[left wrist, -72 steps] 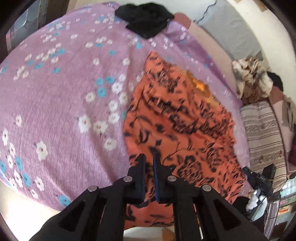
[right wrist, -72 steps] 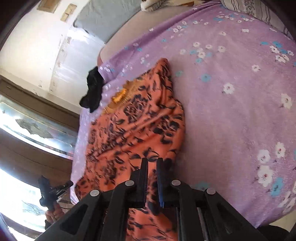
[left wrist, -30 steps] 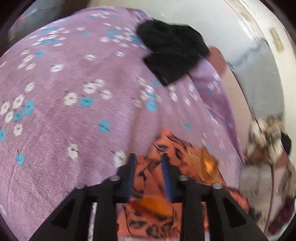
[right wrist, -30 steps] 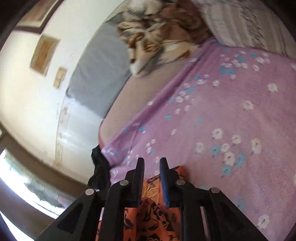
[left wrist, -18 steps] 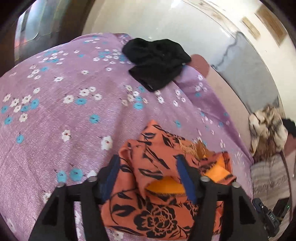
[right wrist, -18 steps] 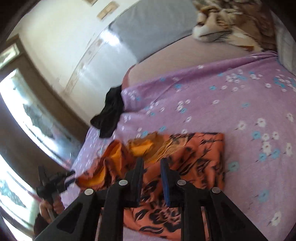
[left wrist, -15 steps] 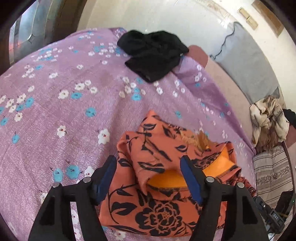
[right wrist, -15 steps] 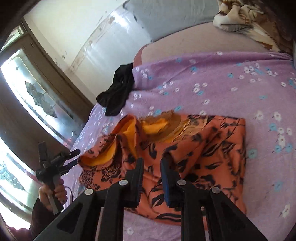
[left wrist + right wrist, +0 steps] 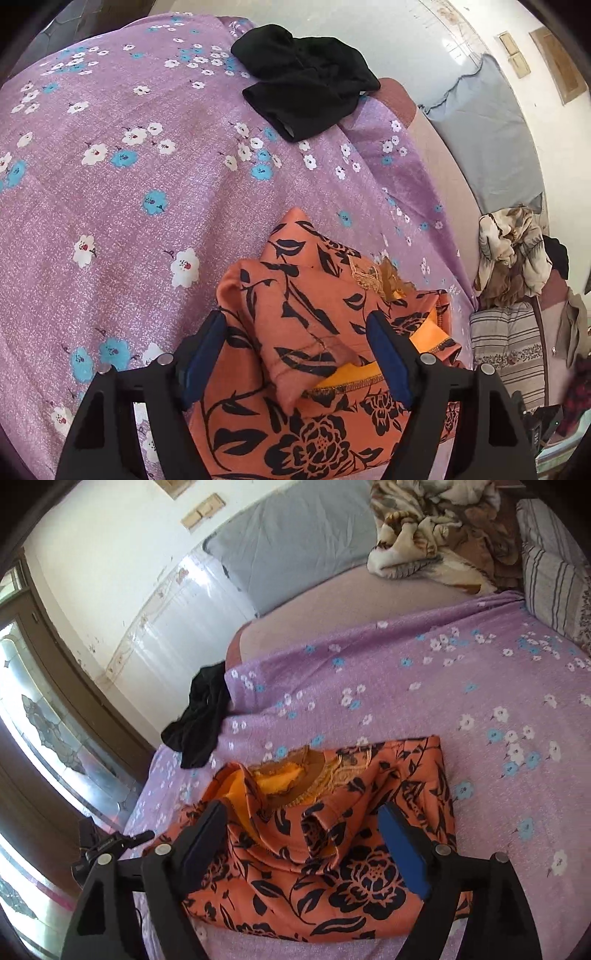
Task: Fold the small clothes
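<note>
Open bedspread: the purple flowered bedspread lies bare across the whole left and centre of the left wrist frame; in the right wrist frame it is bare over the right half.
Centre obstacle: the orange flowered garment lies bunched at lower centre of both frames, with raised folds.
Far obstacle: a black garment lies at top centre of the left wrist frame, well apart from the orange one, with bare spread between them.
Right edge: a crumpled blanket and striped pillow crowd the upper right of the right wrist frame.
Left gripper: jaws opening, over the orange cloth, pads clear of it.
Right gripper: jaws opening, nothing pinched.
</note>
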Tool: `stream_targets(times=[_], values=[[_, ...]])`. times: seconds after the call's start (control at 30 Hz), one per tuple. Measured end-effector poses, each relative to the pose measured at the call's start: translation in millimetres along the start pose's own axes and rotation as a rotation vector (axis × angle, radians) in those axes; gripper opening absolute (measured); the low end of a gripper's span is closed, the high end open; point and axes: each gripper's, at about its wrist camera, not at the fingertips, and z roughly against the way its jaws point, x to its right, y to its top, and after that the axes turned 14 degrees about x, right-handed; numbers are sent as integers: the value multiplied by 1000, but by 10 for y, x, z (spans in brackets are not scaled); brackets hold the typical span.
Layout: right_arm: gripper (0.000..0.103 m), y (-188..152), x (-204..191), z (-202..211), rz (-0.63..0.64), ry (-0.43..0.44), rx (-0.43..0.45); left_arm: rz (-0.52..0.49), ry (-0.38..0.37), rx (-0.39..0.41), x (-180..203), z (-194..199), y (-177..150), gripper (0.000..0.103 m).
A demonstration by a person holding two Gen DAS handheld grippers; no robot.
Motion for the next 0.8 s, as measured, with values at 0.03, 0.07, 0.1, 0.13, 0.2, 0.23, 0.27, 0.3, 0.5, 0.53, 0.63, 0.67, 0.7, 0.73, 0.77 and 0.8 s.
stream_targets(times=[0.03,0.07,0.1,0.13,0.2,0.23,0.27,0.3,0.5,0.53,0.63,0.67,0.7,0.73,0.77,0.8], values=[[90,23,13,-2,0,-20,1,3,0,-6,-3,-5,-8,78],[90,26,39,-40,-5,-41,-25,3,-1,-14,2,-5,-20,78],[90,24,74,-88,-20,-43,-51,-2,-4,-25,14,-15,-38,78],[90,4,123,-140,-45,-50,-73,-14,-6,-34,39,-19,-61,78],[90,-52,219,-273,-112,-44,-129,-54,-7,-48,105,-12,-109,78],[90,-85,256,-336,-147,-37,-154,-73,-6,-52,134,-5,-134,78],[90,-116,293,-406,-178,-41,-176,-88,-5,-53,150,3,-151,78],[88,-144,317,-471,-194,-49,-195,-103,-4,-49,171,11,-172,77],[18,-308,343,-847,-144,-46,-310,-194,47,-30,234,-93,-188,18],[14,-292,364,-858,-158,-37,-303,-192,37,-25,235,-116,-162,9],[12,-102,464,-827,-192,-7,-212,-122,-41,-13,206,-179,-9,8],[11,-23,513,-814,-196,-6,-178,-109,-51,-1,198,-196,45,7],[11,32,563,-812,-210,-2,-156,-98,-57,16,184,-211,106,5],[11,80,633,-822,-232,4,-141,-89,-60,44,164,-228,179,5],[11,119,700,-846,-251,2,-132,-81,-54,61,157,-250,234,5],[11,164,756,-891,-263,-5,-123,-59,-47,70,124,-295,316,5]])
